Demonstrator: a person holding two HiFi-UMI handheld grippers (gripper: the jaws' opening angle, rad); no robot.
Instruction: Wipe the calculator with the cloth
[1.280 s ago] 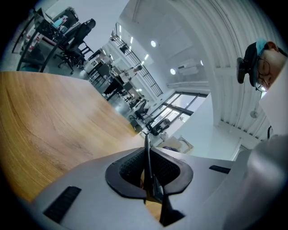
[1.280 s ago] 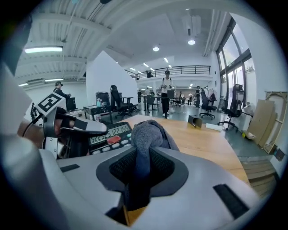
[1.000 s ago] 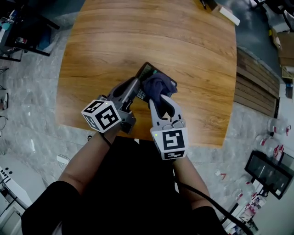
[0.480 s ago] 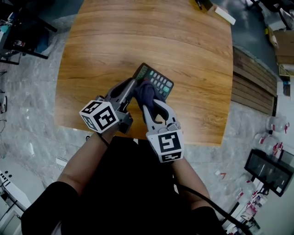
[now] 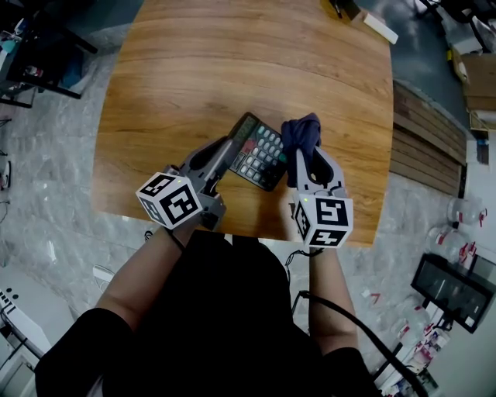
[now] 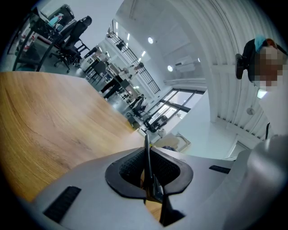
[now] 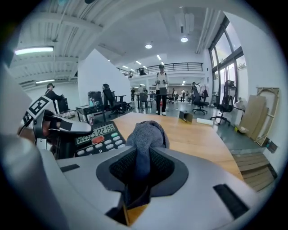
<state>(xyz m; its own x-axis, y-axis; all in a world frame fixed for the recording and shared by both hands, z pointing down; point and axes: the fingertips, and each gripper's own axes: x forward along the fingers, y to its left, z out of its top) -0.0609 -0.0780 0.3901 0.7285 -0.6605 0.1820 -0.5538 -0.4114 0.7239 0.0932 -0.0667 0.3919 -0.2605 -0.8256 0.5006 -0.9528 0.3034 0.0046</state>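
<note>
A dark calculator with pale keys lies tilted near the front of the wooden table. My left gripper is shut on its left edge; in the left gripper view that edge shows as a thin dark line pinched between the pads. My right gripper is shut on a bunched dark blue cloth, which sits just right of the calculator, above the table. In the right gripper view the cloth bulges out of the jaws, and the calculator with lit digits lies to its left.
A white box and a small dark item sit at the table's far right corner. The table's front edge runs just below both grippers. Wooden planks lie on the floor to the right.
My right gripper has swept the cloth off the calculator's face to its right side. The keys, covered before, are now in plain sight. The left gripper has kept still.
</note>
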